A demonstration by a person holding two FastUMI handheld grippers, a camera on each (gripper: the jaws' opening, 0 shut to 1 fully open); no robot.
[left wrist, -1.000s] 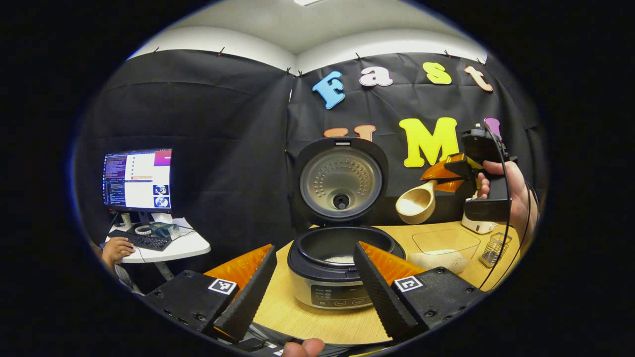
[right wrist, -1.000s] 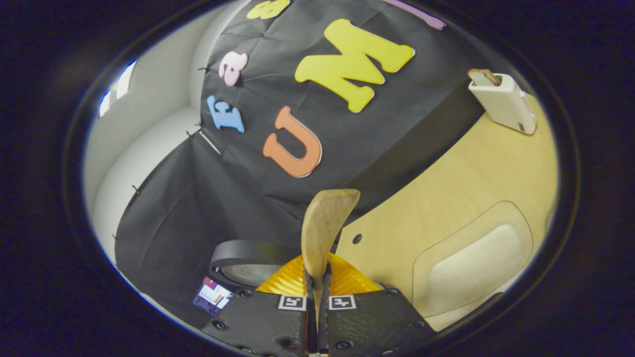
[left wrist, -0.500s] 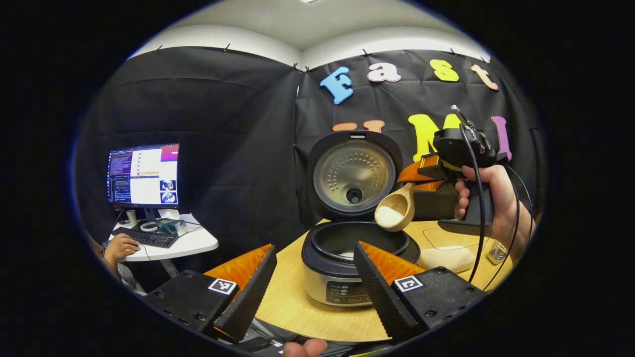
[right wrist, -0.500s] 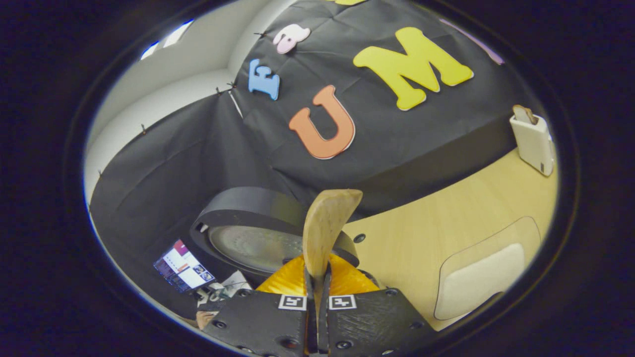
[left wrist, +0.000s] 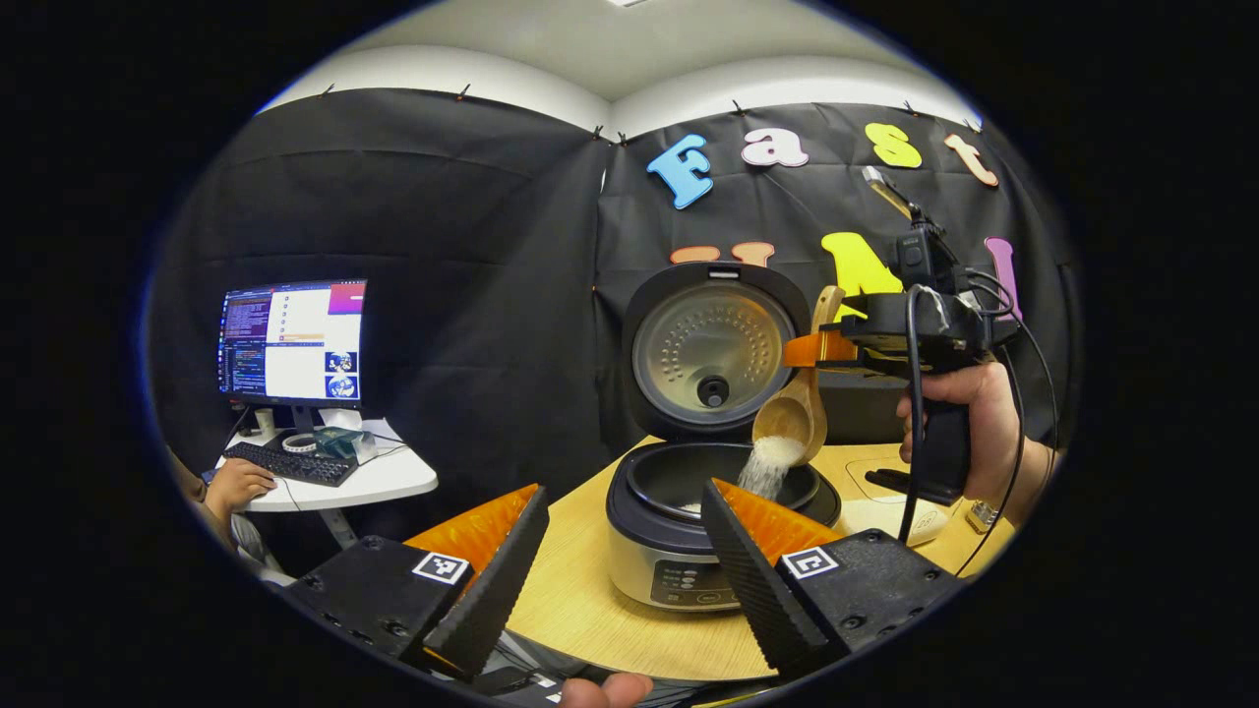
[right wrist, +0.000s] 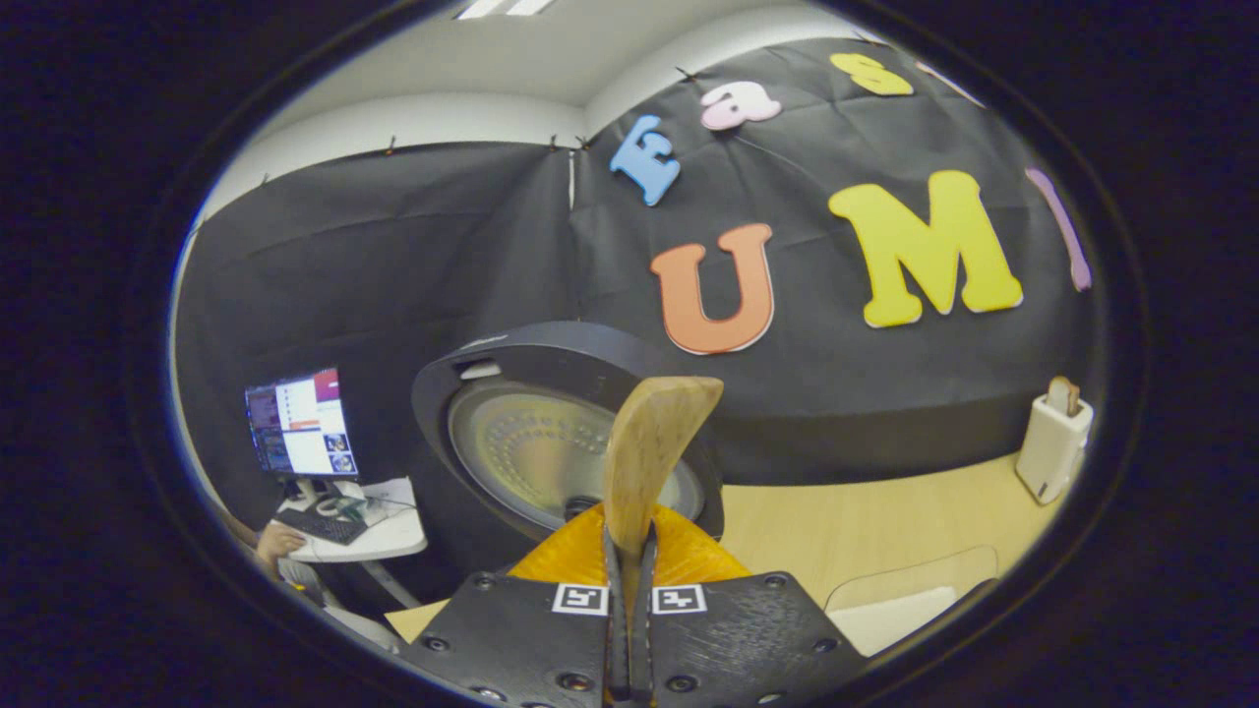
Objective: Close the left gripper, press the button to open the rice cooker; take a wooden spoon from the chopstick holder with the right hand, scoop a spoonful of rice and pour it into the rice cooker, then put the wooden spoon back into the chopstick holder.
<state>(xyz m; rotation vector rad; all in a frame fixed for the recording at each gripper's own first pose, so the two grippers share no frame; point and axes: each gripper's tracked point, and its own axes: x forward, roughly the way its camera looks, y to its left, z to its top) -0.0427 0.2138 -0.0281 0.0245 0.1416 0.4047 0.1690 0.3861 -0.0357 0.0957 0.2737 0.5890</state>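
Pouring rice into unbranded rice cooker

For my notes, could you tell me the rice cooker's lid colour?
Black lid, silvery inside; left gripper view.

Matt wooden spoon, dimpled metal lid liner, smooth wood-grain table.
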